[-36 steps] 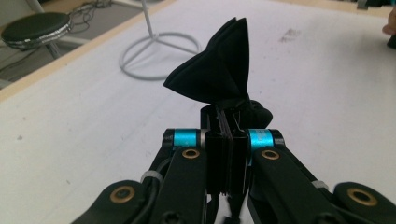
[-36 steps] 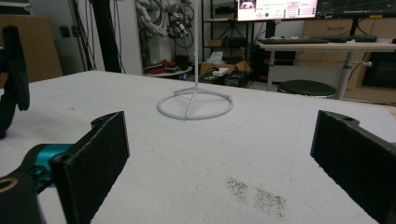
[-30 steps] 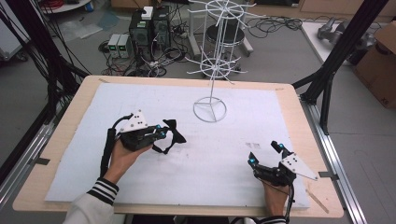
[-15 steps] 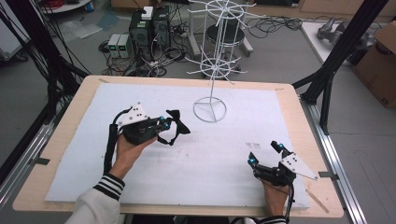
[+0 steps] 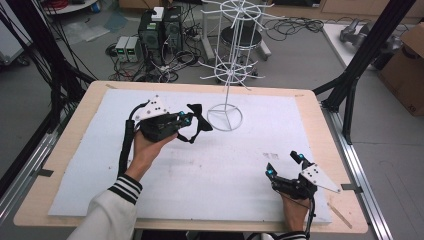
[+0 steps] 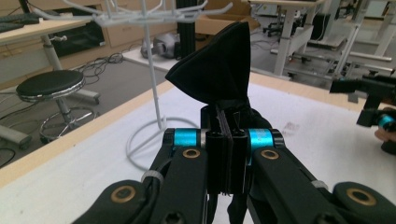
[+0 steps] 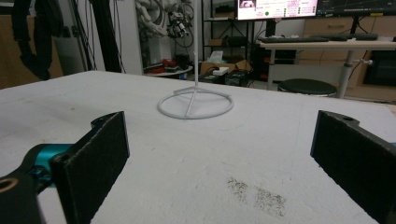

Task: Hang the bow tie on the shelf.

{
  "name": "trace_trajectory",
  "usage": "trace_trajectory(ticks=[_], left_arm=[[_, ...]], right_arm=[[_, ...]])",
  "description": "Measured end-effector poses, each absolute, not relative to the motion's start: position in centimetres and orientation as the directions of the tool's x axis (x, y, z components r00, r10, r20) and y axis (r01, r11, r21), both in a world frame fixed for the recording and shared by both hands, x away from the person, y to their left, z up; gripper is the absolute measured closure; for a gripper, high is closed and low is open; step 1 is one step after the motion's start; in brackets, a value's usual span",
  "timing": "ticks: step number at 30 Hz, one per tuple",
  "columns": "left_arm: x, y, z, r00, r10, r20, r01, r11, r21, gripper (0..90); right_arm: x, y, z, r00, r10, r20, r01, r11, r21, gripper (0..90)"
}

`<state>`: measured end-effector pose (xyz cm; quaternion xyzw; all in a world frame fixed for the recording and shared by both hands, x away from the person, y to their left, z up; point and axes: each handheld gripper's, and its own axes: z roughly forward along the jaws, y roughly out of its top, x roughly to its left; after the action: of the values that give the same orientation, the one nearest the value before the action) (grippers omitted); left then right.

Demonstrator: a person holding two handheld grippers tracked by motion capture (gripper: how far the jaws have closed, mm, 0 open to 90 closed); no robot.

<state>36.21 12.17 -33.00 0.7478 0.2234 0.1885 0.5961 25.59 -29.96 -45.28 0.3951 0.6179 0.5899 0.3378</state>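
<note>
On the left I am holding the left gripper (image 5: 192,122) above the tabletop (image 5: 65,150), its jaws clamping a black bow-shaped cloth piece (image 6: 219,70) that is sticking up past the tips and pointing toward the white wire rack (image 5: 225,65) standing just beyond it. Moving right, the rack's ring base (image 7: 195,103) is sitting on the white sheet, with a faint dark smudge (image 7: 257,193) nearer me. On the right, the right gripper (image 5: 284,164) is resting low near the front edge with its jaws spread wide and nothing between them. My worry is that the cloth is being pinched only at its lower edge, so it could slip, or the flopping fabric could snag a wire arm and tip the light rack
</note>
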Motion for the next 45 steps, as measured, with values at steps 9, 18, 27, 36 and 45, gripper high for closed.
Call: trace_trajectory(ticks=[9,18,27,36,45], left_arm=[[38.0,10.4,-30.8,0.836,0.548,0.034,0.087,-0.193,0.977,89.3],[39.0,8.6,-29.6,0.847,0.529,0.061,0.059,-0.207,0.977,89.3],[40.2,6.5,-28.2,0.85,0.519,0.09,0.03,-0.219,0.975,89.3],[41.6,5.5,-27.5,0.841,0.535,0.085,0.04,-0.216,0.975,89.3],[42.9,4.1,-27.1,0.835,0.542,0.096,0.041,-0.235,0.971,89.3]], right_arm=[[25.6,-30.0,-45.3,-0.46,0.886,0.057,0.094,-0.015,0.995,3.4],[25.6,-30.1,-45.3,-0.462,0.885,0.058,0.098,-0.014,0.995,3.3],[25.7,-30.1,-45.3,-0.461,0.886,0.056,0.091,-0.016,0.996,3.3],[25.7,-30.1,-45.3,-0.462,0.885,0.062,0.089,-0.023,0.996,3.3],[25.6,-30.2,-45.3,-0.463,0.884,0.071,0.095,-0.031,0.995,3.3]])
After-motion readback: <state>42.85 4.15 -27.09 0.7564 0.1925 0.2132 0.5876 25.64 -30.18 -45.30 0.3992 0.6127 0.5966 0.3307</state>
